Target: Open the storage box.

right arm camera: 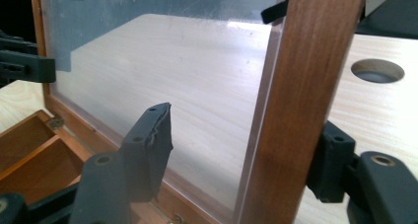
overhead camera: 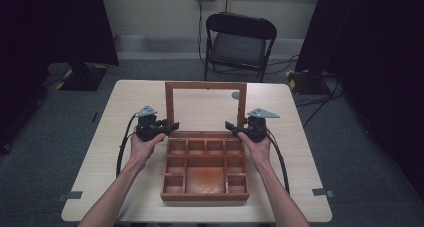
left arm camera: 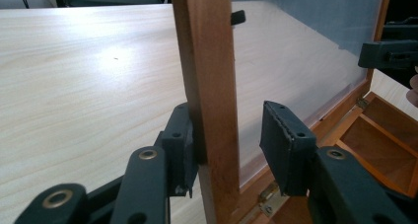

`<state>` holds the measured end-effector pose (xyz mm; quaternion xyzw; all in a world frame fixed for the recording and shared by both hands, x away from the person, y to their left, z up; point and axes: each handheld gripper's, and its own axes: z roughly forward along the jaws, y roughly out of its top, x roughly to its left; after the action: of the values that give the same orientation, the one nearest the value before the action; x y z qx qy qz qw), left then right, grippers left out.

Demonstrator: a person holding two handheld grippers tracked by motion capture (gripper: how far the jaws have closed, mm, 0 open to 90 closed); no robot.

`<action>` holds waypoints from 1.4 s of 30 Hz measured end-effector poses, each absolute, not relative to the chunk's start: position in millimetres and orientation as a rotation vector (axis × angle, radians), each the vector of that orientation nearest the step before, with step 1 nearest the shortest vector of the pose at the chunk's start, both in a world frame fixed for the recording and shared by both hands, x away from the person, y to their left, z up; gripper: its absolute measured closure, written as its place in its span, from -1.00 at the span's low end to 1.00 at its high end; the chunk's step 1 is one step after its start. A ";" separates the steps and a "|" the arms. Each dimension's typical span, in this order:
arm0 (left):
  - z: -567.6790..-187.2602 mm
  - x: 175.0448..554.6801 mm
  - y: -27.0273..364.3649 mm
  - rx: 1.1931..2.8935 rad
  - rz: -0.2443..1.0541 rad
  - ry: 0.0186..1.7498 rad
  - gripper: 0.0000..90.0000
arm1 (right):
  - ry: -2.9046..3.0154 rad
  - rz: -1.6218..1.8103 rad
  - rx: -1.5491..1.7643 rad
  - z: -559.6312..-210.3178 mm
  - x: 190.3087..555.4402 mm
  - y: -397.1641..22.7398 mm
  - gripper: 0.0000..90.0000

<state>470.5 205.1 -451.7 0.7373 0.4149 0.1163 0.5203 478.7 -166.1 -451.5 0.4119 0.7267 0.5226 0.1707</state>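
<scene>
A wooden box (overhead camera: 205,197) with several compartments sits at the table's middle. Its glazed lid (overhead camera: 205,85) stands upright at the back. My left gripper (overhead camera: 170,127) straddles the lid's left post (left arm camera: 207,61): the outer pad (left arm camera: 180,147) touches the wood and the inner pad (left arm camera: 286,145) stands apart from it, so my left gripper (left arm camera: 231,150) is open. My right gripper (overhead camera: 231,126) straddles the right post (right arm camera: 305,86) in the same way, and my right gripper (right arm camera: 244,145) is open, its inner finger (right arm camera: 150,140) well off the pane.
The pale wooden table (overhead camera: 125,137) has a round hole (overhead camera: 235,95) behind the lid. A black folding chair (overhead camera: 239,42) stands beyond the far edge. Dark curtains flank the room. Cables trail from both grippers.
</scene>
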 end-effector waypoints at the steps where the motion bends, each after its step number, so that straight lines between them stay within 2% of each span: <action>1: -453.1 471.4 204.7 1.772 0.264 0.997 0.26 | 2.060 1.475 1.184 -452.3 479.0 -166.5 -0.24; 17: -457.6 478.4 199.3 1.789 0.213 1.059 0.11 | 2.062 1.440 1.256 -458.3 481.6 -167.7 -0.31; 29: -459.6 480.7 197.0 1.787 0.184 1.086 0.08 | 2.075 1.420 1.280 -459.9 479.7 -169.2 -0.33; 42: -468.2 483.0 197.8 1.805 0.150 1.129 -0.03 | 2.087 1.395 1.335 -470.4 479.5 -172.8 -0.43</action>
<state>483.0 197.8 -468.2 0.7405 0.4634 0.0617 0.4827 479.5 -172.8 -470.4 0.4643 0.7260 0.4850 0.1487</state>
